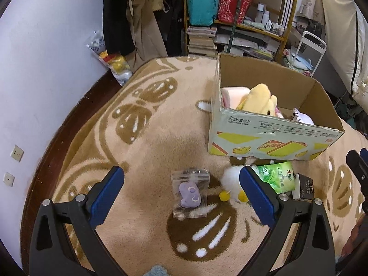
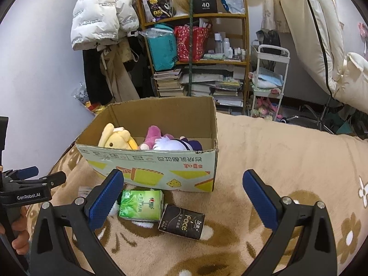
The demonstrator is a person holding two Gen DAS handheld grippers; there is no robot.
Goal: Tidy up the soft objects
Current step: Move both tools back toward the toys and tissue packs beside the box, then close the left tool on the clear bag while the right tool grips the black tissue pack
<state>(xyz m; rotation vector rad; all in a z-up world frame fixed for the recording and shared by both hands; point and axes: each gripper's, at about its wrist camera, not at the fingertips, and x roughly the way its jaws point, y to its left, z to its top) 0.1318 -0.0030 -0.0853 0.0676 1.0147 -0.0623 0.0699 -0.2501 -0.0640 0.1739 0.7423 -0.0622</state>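
1. Blue-padded black tongs fill the bottom of both views. The left gripper (image 1: 181,184) hangs above a beige and brown patterned blanket (image 1: 147,142), pointing down and forward; the right gripper (image 2: 182,186) points toward a cardboard box (image 2: 161,165) at the centre of its frame.
2. At the lower left edge of the right wrist view, a person's hand (image 2: 19,232) grips the left tool's handle, which reads "GenRobot.AI".
3. Readable writing: a black tissue pack (image 2: 181,222) says "Face"; a black box on the shelf at upper centre shows "40". The cardboard box and a green tissue pack (image 2: 141,204) carry Chinese print (too small for me to read).
4. Left tongs stand wide apart, holding nothing; a purple soft toy in a clear bag (image 1: 189,194) lies on the blanket between them, untouched. A white fluffy toy (image 1: 231,181) sits just beside the right-hand pad.
5. Right tongs are also wide and empty, with both tissue packs lying between them.
6. Inside the box sit a yellow plush (image 2: 115,139) and a pink plush (image 2: 153,135).
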